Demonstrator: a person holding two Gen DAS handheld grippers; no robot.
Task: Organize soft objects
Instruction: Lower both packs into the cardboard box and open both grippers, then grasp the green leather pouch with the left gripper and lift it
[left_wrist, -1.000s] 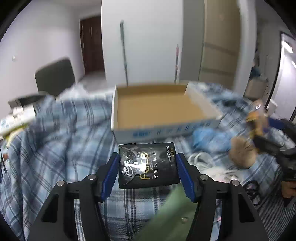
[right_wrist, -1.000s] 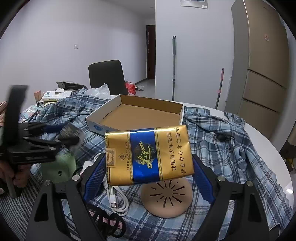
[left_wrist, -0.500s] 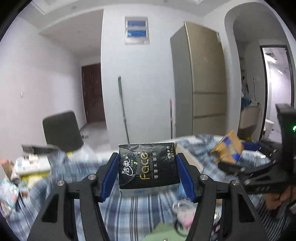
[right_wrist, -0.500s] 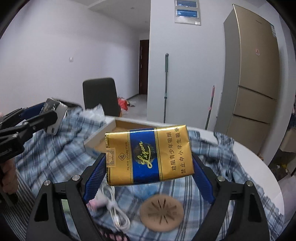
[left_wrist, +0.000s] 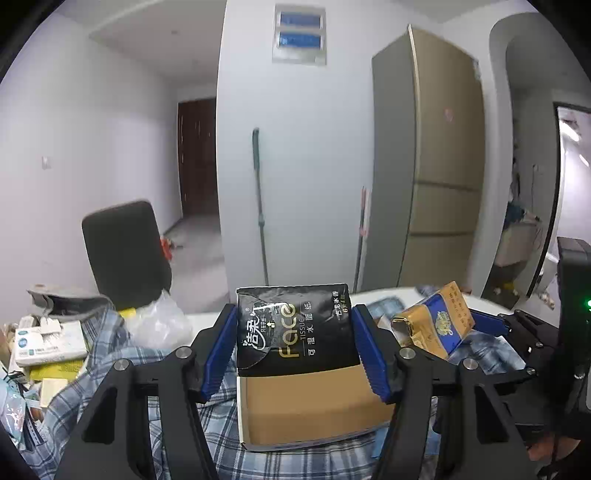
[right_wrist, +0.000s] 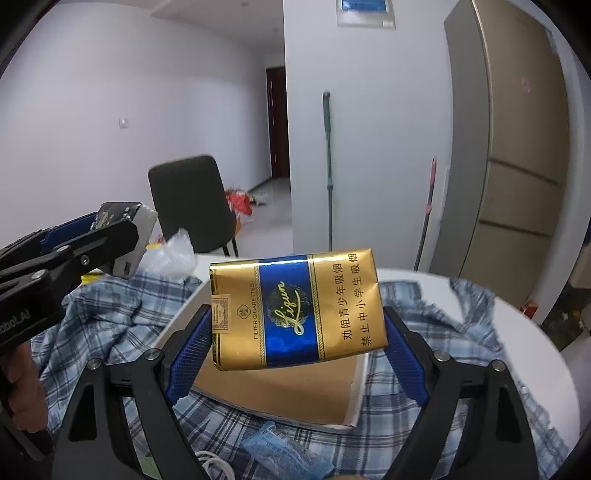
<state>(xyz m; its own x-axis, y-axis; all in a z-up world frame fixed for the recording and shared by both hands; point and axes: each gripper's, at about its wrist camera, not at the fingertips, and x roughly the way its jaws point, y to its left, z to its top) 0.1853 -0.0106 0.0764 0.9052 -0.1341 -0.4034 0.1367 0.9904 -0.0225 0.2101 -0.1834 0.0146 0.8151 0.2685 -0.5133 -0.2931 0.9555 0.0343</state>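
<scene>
My left gripper (left_wrist: 293, 349) is shut on a black tissue pack (left_wrist: 295, 328) and holds it in the air above the open cardboard box (left_wrist: 310, 410). My right gripper (right_wrist: 297, 345) is shut on a gold and blue cigarette pack (right_wrist: 295, 308), also held above the box (right_wrist: 280, 395). In the left wrist view the cigarette pack (left_wrist: 436, 325) shows at the right. In the right wrist view the tissue pack (right_wrist: 123, 225) in the left gripper shows at the left.
A blue plaid shirt (right_wrist: 110, 317) covers the round white table (right_wrist: 517, 325). A blue packet (right_wrist: 284, 450) and a white cable (right_wrist: 214, 461) lie in front of the box. Papers and clutter (left_wrist: 48, 343) sit at the left. A black chair (left_wrist: 125, 254) stands behind the table.
Both grippers have lifted with their packs and moved forward, closer to the box. The box now lies right under both packs. The views have tilted up.
</scene>
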